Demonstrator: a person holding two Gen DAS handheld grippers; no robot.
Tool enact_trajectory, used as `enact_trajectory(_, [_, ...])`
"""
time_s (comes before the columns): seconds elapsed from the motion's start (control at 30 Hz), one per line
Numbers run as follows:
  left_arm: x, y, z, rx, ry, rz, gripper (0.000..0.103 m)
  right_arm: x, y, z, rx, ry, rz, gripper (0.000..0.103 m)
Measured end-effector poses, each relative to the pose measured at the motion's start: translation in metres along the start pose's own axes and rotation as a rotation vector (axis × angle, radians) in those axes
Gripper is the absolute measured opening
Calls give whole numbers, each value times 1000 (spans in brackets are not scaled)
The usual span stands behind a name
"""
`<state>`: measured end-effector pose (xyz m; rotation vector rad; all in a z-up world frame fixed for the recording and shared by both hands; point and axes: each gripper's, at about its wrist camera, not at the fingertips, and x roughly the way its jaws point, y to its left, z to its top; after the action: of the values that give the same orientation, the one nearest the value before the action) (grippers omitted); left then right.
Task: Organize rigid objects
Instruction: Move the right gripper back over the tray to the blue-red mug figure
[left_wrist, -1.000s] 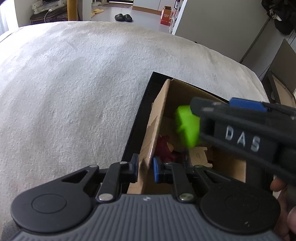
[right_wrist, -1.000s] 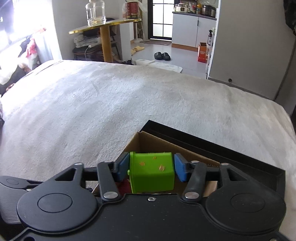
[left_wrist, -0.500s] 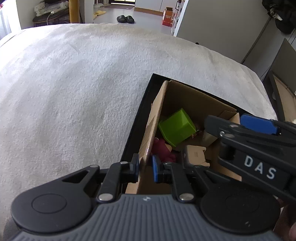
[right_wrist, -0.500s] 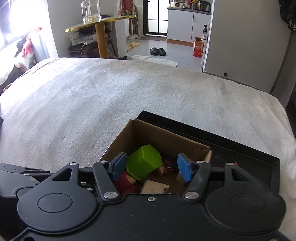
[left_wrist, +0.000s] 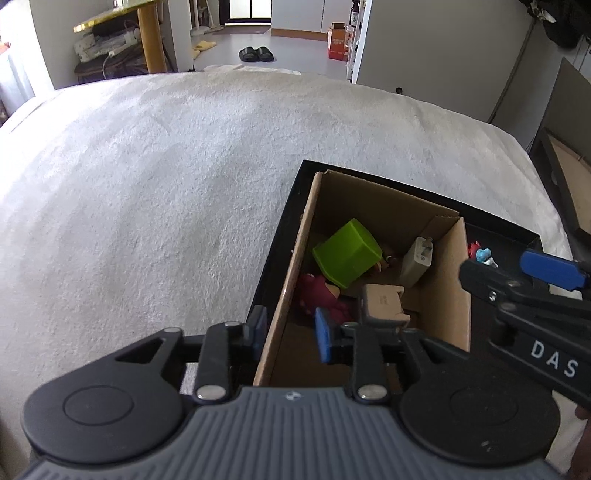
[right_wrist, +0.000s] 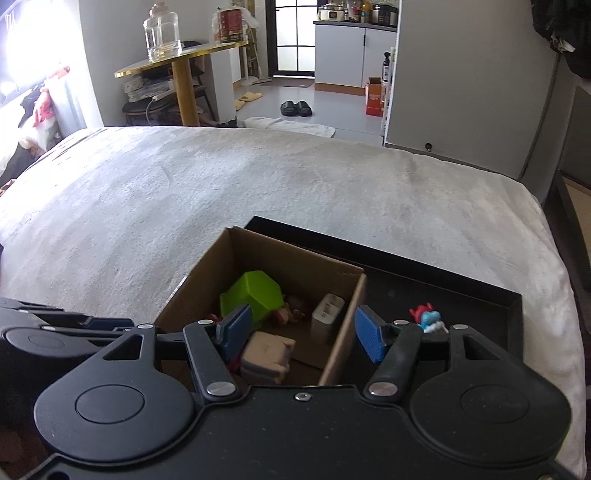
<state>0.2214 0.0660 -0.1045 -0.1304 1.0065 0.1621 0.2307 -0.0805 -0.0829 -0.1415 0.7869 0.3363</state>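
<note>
A: The green block is out of the right gripper now and lies tilted in the cardboard box, against its left wall!

B: Right jaws gape empty above it. The left gripper has just been opening, straddling that wall without pressing it.

A: The box sits in the left end of the black tray, on the white blanket.
</note>
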Motion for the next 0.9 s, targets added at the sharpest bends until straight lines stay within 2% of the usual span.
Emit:
enact_trajectory(0.13, [-6, -11, 0, 24, -26, 56, 51, -5, -12, -5, 16, -2, -7, 66])
enact_trajectory(0.33, [-13, -27, -1, 62, -50, 90, 66, -11, -28, -11, 29, -15, -18, 75])
enact_trajectory(0.53, [-13, -41, -2, 94, -58, 123, 72, -11, -42, -16, 56, -17, -30, 83])
enact_trajectory(0.9, [-11, -67, -1, 159, -63, 153, 75, -4, -71, -26, 130, -29, -34, 86])
